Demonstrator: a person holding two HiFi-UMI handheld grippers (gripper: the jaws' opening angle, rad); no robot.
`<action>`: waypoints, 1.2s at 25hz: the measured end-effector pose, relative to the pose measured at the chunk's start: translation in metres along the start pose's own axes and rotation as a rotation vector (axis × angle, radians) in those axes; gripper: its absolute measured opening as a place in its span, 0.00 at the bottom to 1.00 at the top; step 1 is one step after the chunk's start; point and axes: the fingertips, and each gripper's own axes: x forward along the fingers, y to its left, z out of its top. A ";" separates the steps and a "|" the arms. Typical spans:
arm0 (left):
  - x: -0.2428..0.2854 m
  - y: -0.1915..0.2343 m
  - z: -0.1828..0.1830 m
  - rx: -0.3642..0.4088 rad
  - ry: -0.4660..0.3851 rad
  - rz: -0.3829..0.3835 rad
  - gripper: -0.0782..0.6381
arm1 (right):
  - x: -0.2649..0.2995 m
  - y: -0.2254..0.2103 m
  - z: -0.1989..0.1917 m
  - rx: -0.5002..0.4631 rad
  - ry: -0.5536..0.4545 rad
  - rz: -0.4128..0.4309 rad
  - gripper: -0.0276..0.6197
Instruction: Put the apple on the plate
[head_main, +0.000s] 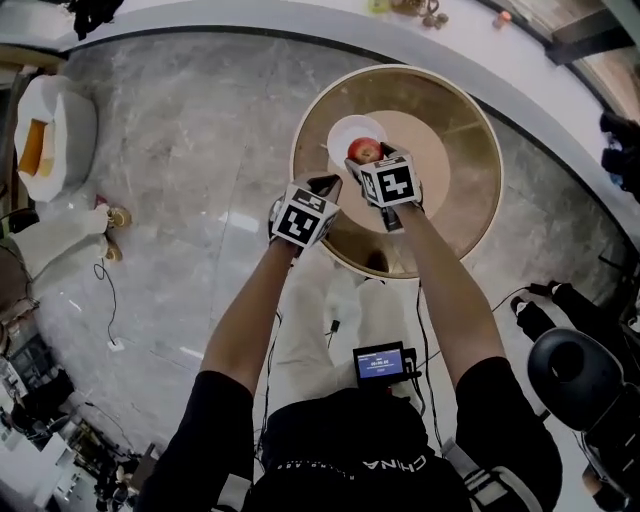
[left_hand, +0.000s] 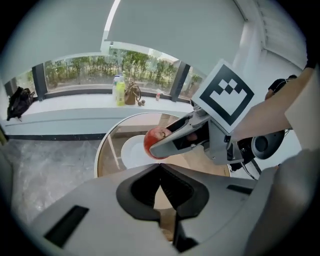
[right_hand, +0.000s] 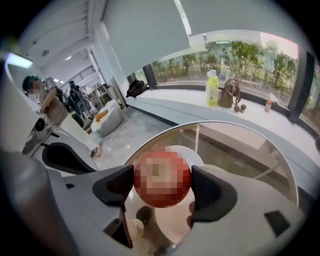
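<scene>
Left gripper (left_hand: 160, 166) is clenched on nothing, parked at about 7 o'clock from the plate (head_main: 338, 138), off the edge of the round glass desk (head_main: 465, 130). Right gripper (right_hand: 162, 186) is grasping the apple (head_main: 365, 151) by its sides, over the plate's 4 o'clock part. I can't tell if it touches the plate.

My worry: it isn't centred, so if I let go from any height, a round thing like that could roll over the low rim onto the glass and off the desk. Opening the jaws unevenly could nudge it too.

The apple's red, smooth, with a paler yellowish patch on top.
</scene>
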 end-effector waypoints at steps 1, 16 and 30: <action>0.009 0.013 -0.004 -0.009 0.003 0.001 0.13 | 0.017 -0.004 0.002 0.016 0.005 -0.002 0.63; 0.031 0.047 -0.029 -0.085 0.041 -0.059 0.13 | 0.070 -0.014 0.008 -0.015 0.030 -0.053 0.66; -0.146 -0.074 0.048 -0.007 -0.009 -0.034 0.13 | -0.224 0.067 0.043 0.084 -0.139 0.174 0.28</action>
